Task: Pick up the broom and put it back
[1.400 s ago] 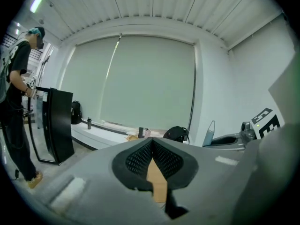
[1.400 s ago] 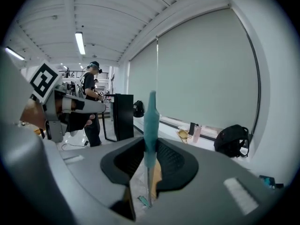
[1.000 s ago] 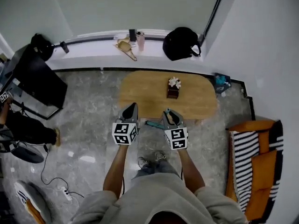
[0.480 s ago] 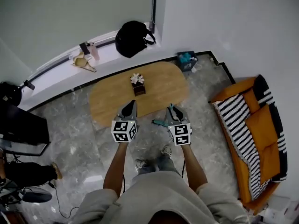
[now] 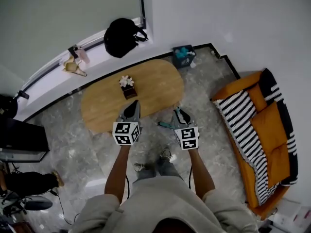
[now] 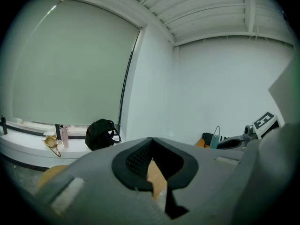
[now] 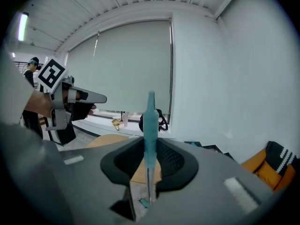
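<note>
Holding teal broom handle (image 7: 151, 121) clamped between right gripper (image 5: 179, 112) jaws | left gripper (image 5: 132, 106) jaws nearly together, empty | oval wooden table (image 5: 155, 86) just ahead of both grippers

Home living room. What gives it away: an orange sofa (image 5: 273, 130) with a black-and-white striped cushion (image 5: 239, 125) against the right wall, and a low oval wooden tabletop (image 5: 158, 89) with a small flower box (image 5: 127, 87). Grey marble-look floor (image 5: 82, 140). Wide window, roller blind (image 5: 58, 13) down. The white sill (image 5: 48, 81) holds a black bag (image 5: 121, 35) and a bottle (image 5: 82, 56). Dark flat panel (image 5: 22, 137) at the left edge.
</note>
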